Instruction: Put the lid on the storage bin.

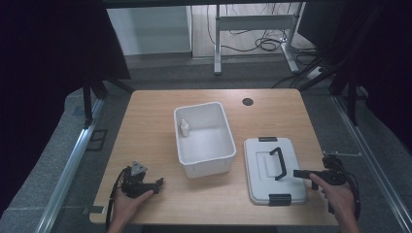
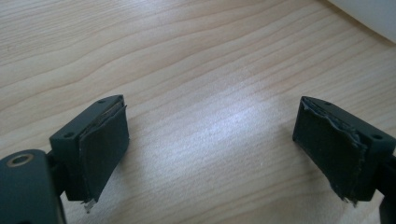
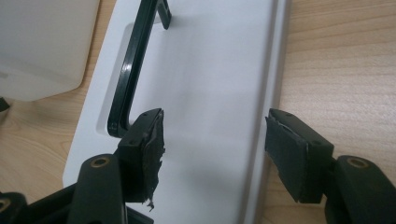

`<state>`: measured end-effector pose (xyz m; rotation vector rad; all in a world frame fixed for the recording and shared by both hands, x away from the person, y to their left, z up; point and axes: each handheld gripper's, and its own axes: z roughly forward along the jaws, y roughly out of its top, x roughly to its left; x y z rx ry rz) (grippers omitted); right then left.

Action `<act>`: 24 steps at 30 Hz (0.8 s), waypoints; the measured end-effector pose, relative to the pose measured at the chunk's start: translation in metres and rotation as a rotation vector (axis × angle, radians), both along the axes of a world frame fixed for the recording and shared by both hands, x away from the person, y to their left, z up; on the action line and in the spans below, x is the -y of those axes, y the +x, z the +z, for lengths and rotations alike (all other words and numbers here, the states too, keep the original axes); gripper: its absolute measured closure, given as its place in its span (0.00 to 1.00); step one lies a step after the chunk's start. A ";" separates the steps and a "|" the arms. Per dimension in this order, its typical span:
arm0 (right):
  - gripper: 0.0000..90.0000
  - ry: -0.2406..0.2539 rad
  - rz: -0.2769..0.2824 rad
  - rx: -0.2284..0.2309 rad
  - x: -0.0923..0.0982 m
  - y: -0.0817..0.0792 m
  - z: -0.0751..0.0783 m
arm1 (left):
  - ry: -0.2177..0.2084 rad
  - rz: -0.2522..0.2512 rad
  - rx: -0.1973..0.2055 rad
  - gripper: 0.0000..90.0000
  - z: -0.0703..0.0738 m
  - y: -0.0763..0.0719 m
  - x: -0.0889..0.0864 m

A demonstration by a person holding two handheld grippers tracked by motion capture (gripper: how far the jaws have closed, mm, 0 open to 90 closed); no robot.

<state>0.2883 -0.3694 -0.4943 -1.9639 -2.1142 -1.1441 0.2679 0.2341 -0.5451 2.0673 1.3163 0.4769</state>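
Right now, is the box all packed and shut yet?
Not yet. Done: a small bottle already stands inside the open white box. In hand: the right gripper is open over the lid, beside its black handle, gripping nothing. The left gripper is open too, over bare table. Probably left: grab the lid, which lies beside the box, and put it on.

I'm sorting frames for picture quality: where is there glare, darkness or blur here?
High view: the wooden table is evenly lit, while the upper corners of the frame are very dark. Left gripper view: a pale sheen lies on the wood between the open left claw, and the grain stays sharp. Right gripper view: the lid's black handle shows a glossy highlight; the right claw looks slightly soft.
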 end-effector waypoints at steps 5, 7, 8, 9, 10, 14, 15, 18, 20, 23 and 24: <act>0.42 -0.004 0.023 0.010 -0.004 0.003 0.003 | -0.003 0.001 0.004 0.14 0.000 -0.002 -0.001; 0.42 -0.017 0.028 0.013 -0.005 0.005 0.004 | -0.002 -0.002 0.003 0.14 0.000 -0.003 -0.001; 0.42 -0.023 0.027 0.016 -0.006 0.005 0.006 | -0.003 -0.003 0.004 0.14 0.000 -0.003 -0.002; 0.42 -0.025 0.023 0.020 -0.006 0.005 0.006 | -0.002 -0.006 0.004 0.14 0.000 -0.003 -0.002; 0.42 -0.025 0.022 0.020 -0.006 0.005 0.007 | -0.002 -0.007 0.004 0.14 0.000 -0.004 -0.003; 0.42 -0.034 0.026 0.004 -0.008 0.006 0.004 | -0.003 -0.010 0.005 0.14 0.000 -0.004 -0.005; 0.42 -0.033 0.025 0.000 -0.008 0.006 0.004 | -0.003 -0.011 0.005 0.14 0.000 -0.004 -0.005; 0.42 -0.039 0.028 0.000 -0.008 0.008 0.003 | -0.003 -0.013 0.005 0.14 0.000 -0.004 -0.006; 0.42 -0.038 0.026 0.004 -0.008 0.008 0.003 | -0.002 -0.014 0.004 0.14 0.000 -0.004 -0.006; 0.42 -0.032 0.022 0.006 -0.007 0.007 0.004 | -0.002 -0.015 0.004 0.14 0.000 -0.004 -0.006; 0.42 -0.031 0.021 0.007 -0.006 0.006 0.005 | -0.002 -0.014 0.004 0.14 0.000 -0.004 -0.006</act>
